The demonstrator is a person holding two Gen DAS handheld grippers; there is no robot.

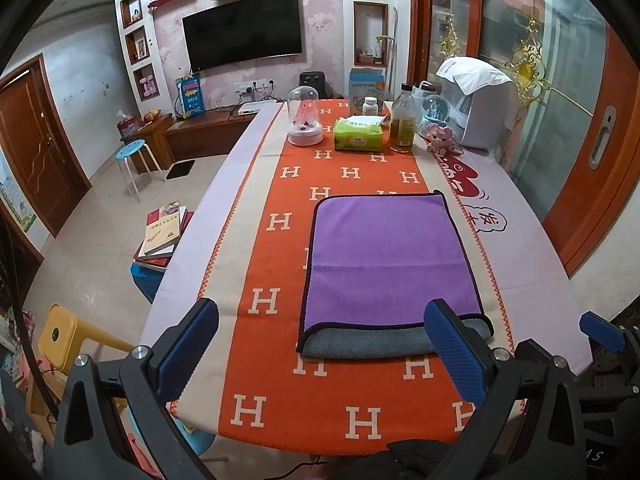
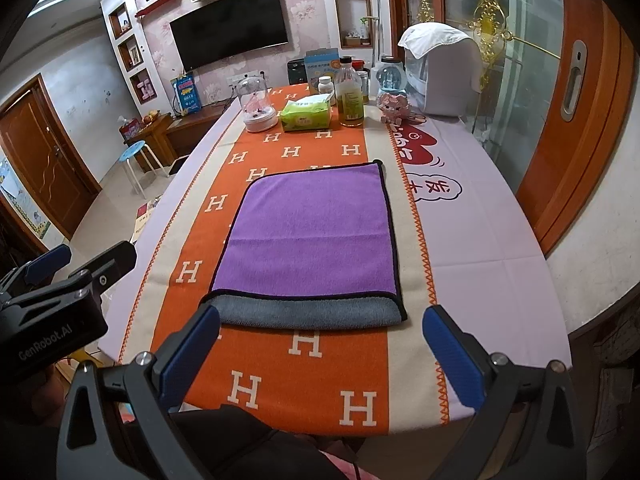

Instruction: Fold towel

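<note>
A purple towel [image 1: 388,260] with a dark hem lies folded over on the orange H-patterned table runner [image 1: 280,360]; its grey underside [image 1: 368,342] shows along the near edge. It also shows in the right wrist view [image 2: 312,236], with the grey strip [image 2: 308,314] nearest me. My left gripper [image 1: 320,348] is open and empty, held above the table's near edge, just short of the towel. My right gripper [image 2: 320,344] is open and empty, just short of the towel's near edge. The left gripper's body [image 2: 52,320] shows at the left of the right wrist view.
At the table's far end stand a glass dome [image 1: 306,118], a green tissue pack [image 1: 358,134], an oil bottle [image 1: 403,120], a snow globe [image 1: 434,110], a pink toy [image 1: 440,138] and a white appliance [image 1: 478,108]. Stools and books [image 1: 162,236] are on the left floor.
</note>
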